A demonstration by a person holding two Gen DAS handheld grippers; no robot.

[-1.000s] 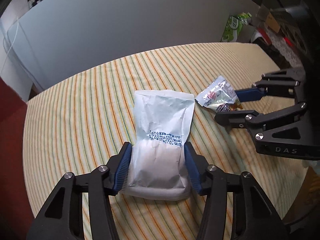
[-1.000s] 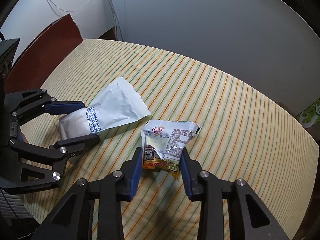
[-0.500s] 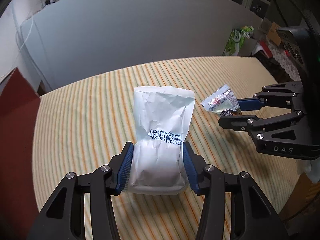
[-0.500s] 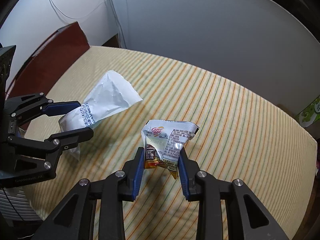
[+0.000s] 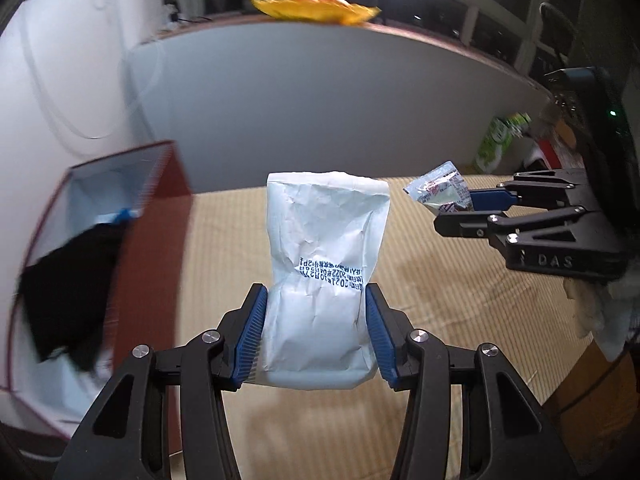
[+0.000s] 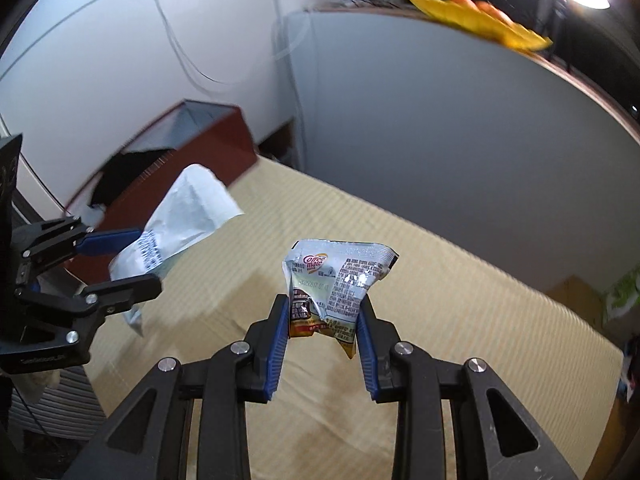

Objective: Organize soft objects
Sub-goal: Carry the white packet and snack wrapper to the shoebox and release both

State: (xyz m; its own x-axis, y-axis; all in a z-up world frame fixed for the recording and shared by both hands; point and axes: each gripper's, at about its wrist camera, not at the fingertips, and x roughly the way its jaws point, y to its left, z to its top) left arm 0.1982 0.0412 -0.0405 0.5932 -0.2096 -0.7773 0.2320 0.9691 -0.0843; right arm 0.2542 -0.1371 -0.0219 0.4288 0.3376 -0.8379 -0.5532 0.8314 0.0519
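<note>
My left gripper (image 5: 316, 332) is shut on a white paper pouch (image 5: 324, 264) with blue print and holds it up above the striped table (image 5: 440, 300). The pouch also shows in the right wrist view (image 6: 180, 220). My right gripper (image 6: 322, 332) is shut on a silver Coffee-mate sachet (image 6: 336, 276) and holds it in the air; the sachet shows in the left wrist view (image 5: 438, 190). A dark red box (image 5: 148, 248) with a white inside stands at the left, with a black soft item (image 5: 68, 292) in it.
A grey panel (image 5: 320, 100) runs behind the table. A yellow dish (image 5: 316, 8) sits on the ledge above it. A green and white packet (image 5: 500, 140) lies off the far right end. The red box also shows in the right wrist view (image 6: 192, 152).
Both grippers have lifted their packets off the table and swung left, toward the red box, which has come into view. The views are blurred by the motion.
</note>
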